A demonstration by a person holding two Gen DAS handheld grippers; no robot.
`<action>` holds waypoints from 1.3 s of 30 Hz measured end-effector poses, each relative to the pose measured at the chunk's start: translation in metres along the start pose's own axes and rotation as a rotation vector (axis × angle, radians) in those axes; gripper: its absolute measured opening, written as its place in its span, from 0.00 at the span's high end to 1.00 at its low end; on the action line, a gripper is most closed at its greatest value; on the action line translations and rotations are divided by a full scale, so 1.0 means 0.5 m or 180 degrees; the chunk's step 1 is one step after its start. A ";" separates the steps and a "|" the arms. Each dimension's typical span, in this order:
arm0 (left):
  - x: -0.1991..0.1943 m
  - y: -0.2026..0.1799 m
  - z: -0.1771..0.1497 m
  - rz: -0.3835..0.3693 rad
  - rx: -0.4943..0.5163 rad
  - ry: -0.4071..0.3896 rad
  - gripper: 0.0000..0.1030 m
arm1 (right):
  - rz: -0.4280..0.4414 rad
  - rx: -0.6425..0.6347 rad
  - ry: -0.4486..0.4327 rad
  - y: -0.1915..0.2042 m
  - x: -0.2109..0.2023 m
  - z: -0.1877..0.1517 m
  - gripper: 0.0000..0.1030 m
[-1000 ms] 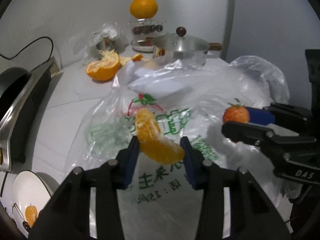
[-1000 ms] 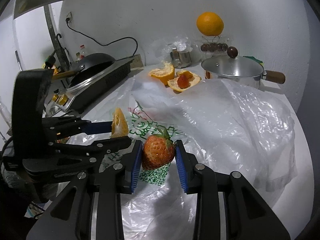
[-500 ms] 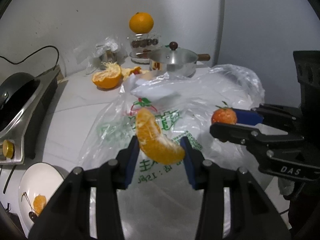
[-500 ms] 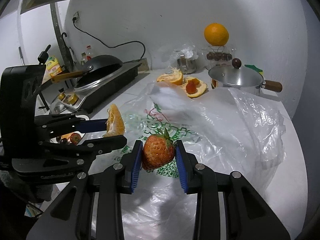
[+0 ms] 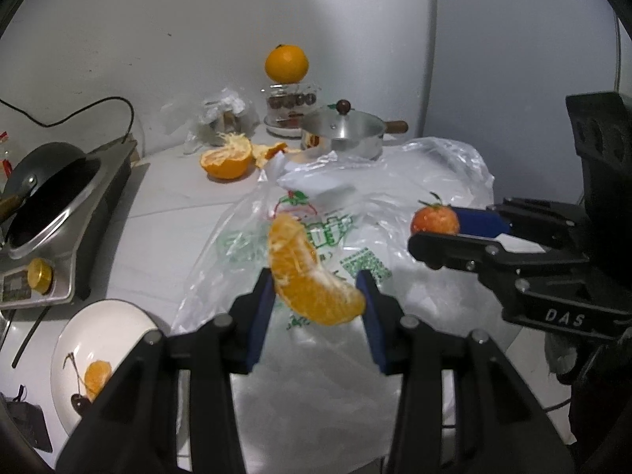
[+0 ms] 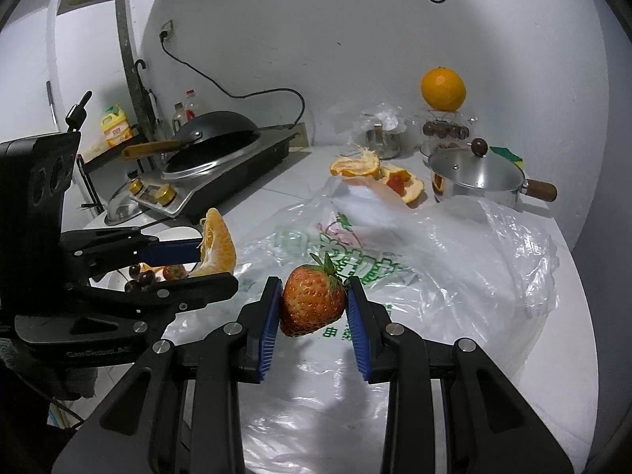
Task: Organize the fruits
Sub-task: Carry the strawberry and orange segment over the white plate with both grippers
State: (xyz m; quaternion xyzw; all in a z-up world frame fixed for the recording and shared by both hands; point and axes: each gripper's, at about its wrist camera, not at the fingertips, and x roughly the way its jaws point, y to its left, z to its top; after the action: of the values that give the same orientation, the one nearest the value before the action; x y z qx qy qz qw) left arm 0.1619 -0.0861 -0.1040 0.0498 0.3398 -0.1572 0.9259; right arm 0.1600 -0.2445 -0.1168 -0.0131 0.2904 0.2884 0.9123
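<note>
My left gripper (image 5: pixel 316 296) is shut on a peeled orange segment (image 5: pixel 308 276) and holds it above a clear plastic bag (image 5: pixel 324 213). My right gripper (image 6: pixel 312 308) is shut on a red strawberry (image 6: pixel 310 302) above the same bag (image 6: pixel 395 260). The left wrist view shows the right gripper (image 5: pixel 434 233) with the strawberry (image 5: pixel 434 219) to the right. The right wrist view shows the left gripper (image 6: pixel 213 256) with the segment (image 6: pixel 217 243) to the left. A white plate (image 5: pixel 98 331) at lower left holds an orange piece (image 5: pixel 96 375) and a cherry (image 5: pixel 81 403).
A half-peeled orange (image 5: pixel 227 158) and peel lie at the back. A whole orange (image 5: pixel 286 63) sits on a jar. A steel pot with lid (image 5: pixel 343 132) stands behind the bag. An induction cooker with a black pan (image 5: pixel 51 197) is on the left.
Both grippers have pulled back and up from the bag with their fruit still held. The white plate at lower left has come further into view.
</note>
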 end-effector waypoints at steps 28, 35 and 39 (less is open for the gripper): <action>-0.113 0.121 -0.096 0.0178 -0.0339 -0.0152 0.58 | 0.0074 -0.0362 0.0082 0.148 0.016 0.018 0.67; -0.139 0.171 -0.133 0.0281 -0.0439 -0.0160 0.58 | 0.0114 -0.0440 0.0110 0.198 0.033 0.025 0.67; -0.155 0.197 -0.152 0.0383 -0.0459 -0.0179 0.58 | 0.0127 -0.0489 0.0136 0.221 0.044 0.030 0.67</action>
State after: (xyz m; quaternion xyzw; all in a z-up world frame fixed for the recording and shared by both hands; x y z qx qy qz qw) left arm 0.0917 0.0422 -0.1134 -0.0010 0.3205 -0.0778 0.9441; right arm 0.1233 -0.1381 -0.1001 -0.0834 0.2871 0.3276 0.8963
